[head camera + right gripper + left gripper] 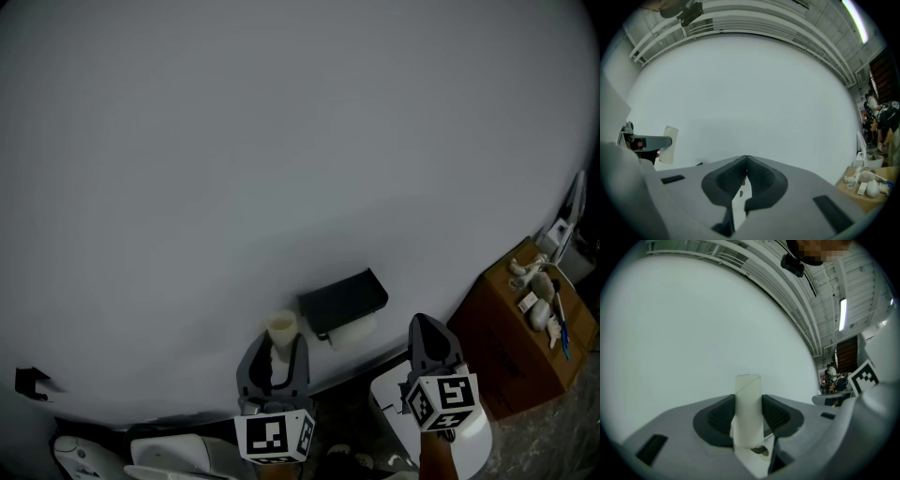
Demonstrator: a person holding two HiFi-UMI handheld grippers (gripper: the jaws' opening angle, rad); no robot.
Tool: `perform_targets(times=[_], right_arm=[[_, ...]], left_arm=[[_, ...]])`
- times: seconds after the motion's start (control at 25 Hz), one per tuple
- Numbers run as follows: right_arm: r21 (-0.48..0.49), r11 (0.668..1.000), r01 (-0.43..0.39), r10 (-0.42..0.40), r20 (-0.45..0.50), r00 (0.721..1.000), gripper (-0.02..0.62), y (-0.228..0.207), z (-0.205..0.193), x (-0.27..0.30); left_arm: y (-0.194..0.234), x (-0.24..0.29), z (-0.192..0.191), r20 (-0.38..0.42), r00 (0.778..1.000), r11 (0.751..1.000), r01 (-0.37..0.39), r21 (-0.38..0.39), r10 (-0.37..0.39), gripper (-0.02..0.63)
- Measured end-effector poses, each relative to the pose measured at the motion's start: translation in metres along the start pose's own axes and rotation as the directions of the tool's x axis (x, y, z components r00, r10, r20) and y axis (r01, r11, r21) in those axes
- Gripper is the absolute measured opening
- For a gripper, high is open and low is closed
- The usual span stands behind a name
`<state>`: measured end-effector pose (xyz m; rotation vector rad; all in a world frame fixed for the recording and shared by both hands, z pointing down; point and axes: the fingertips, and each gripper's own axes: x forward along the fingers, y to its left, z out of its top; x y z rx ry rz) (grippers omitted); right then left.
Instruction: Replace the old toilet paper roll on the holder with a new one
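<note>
A black toilet paper holder (343,300) hangs on the white wall, with a white roll (356,331) under its cover. Just left of it and a little lower, my left gripper (275,349) is shut on a pale, bare cardboard tube (282,328). In the left gripper view the tube (748,390) stands upright between the dark pads (723,417), its top poking above the left gripper (748,403). My right gripper (427,325) is to the right of the holder. Its jaws meet in the right gripper view, where the right gripper (744,160) holds nothing.
A brown cardboard box (514,339) with small white items on top stands at the right, also visible as the box (862,190) in the right gripper view. A white rounded fixture (394,394) sits below my right gripper. More white objects (169,457) lie at the bottom left.
</note>
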<state>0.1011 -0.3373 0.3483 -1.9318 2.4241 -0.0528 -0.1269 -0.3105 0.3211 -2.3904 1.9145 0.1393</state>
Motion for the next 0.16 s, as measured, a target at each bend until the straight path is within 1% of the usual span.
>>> perform_targets(times=[0.16], right_arm=[[0.001, 1.000, -0.003, 0.003, 0.000, 1.000, 0.020, 0.0008, -0.0005, 0.0010]], left_arm=[[-0.0003, 0.0010, 0.0007, 0.005, 1.000, 1.000, 0.000, 0.003, 0.000, 0.186]])
